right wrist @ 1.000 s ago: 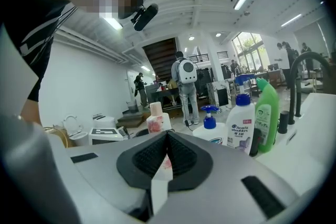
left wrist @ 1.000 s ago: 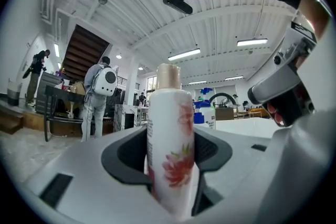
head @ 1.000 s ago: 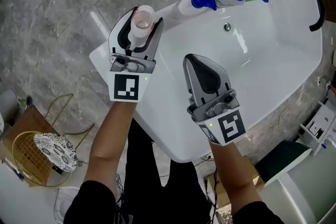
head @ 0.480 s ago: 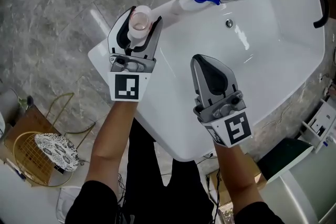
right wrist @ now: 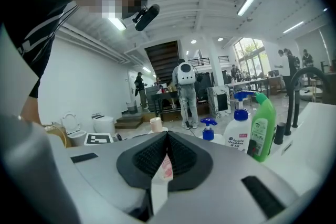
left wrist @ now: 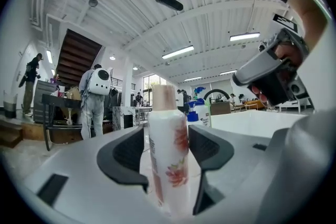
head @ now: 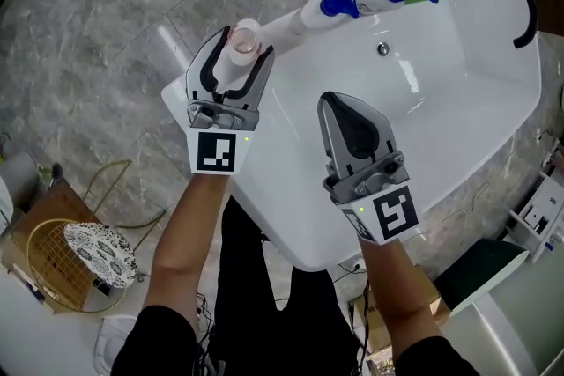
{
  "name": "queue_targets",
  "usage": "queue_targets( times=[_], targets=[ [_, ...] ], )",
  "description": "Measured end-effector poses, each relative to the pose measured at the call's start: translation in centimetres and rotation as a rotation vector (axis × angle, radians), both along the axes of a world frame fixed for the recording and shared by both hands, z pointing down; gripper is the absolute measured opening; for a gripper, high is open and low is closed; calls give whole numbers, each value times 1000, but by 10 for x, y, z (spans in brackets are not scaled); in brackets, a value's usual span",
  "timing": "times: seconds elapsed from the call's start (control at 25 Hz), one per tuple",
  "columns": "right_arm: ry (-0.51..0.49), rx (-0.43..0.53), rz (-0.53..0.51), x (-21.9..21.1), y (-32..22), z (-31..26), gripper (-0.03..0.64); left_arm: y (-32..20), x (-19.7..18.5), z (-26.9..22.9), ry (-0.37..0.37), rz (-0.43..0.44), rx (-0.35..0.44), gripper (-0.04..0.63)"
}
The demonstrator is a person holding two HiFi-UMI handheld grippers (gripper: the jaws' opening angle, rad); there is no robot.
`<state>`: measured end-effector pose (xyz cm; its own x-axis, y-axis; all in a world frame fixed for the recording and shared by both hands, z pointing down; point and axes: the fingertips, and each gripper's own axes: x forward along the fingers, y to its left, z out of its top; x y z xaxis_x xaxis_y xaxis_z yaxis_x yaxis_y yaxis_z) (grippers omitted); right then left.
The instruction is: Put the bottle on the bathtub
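the left gripper [head: 236, 64] is closing its two jaws on the bottle [left wrist: 168, 155], one dark pad on each side of the white body, about halfway up. the bottle is standing upright, with its pinkish cap on top, at the far left corner of the bathtub [head: 441, 119], over the rim. the right gripper [head: 342, 106] is hanging over the near part of the basin with its jaws pressed together and nothing between them.

i am judging the bottle as a light plastic one, stiff enough for the pads but smooth, so it is probably slipping easily if the hold is weak. it is tall and narrow, and the rim is glossy and slightly rounded, so it is likely tipping with a small push. the middle of the body, where the pads are sitting now, is seeming the best place to hold it; the cap is too narrow.

the foot of the bottle is hiding behind the gripper in both views, so i cannot tell if it is touching the rim or hanging just above. the body is opaque, so how full it is i cannot see. farther along the same rim the spray bottles [head: 339, 3] and a green bottle [right wrist: 262, 126] are standing near.
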<state>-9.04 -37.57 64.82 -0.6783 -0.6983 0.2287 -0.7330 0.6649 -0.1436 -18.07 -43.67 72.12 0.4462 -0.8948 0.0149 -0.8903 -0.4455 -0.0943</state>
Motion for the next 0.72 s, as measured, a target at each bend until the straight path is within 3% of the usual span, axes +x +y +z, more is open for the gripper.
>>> queue_targets(
  times=[0.2,0.28,0.4,0.56,0.72],
  targets=[
    [-4,35,-11,-2,4,-32,12,21,-15,-11,-36,-18,-79,261],
    [-7,57,-16,-1,6,-53,12,31,-19,-29,-42,-25,-76,261],
    [-12,95,-21,3,14,-90,12,52,-23,-67,-57,-29,-60,261],
    [-20,146,-29,15,34,-151,12,82,-20,-132,-13,-45,-86,253],
    [-15,207,-66,37,70,-219,12,113,2,-213,19,-49,-70,197]
  ],
)
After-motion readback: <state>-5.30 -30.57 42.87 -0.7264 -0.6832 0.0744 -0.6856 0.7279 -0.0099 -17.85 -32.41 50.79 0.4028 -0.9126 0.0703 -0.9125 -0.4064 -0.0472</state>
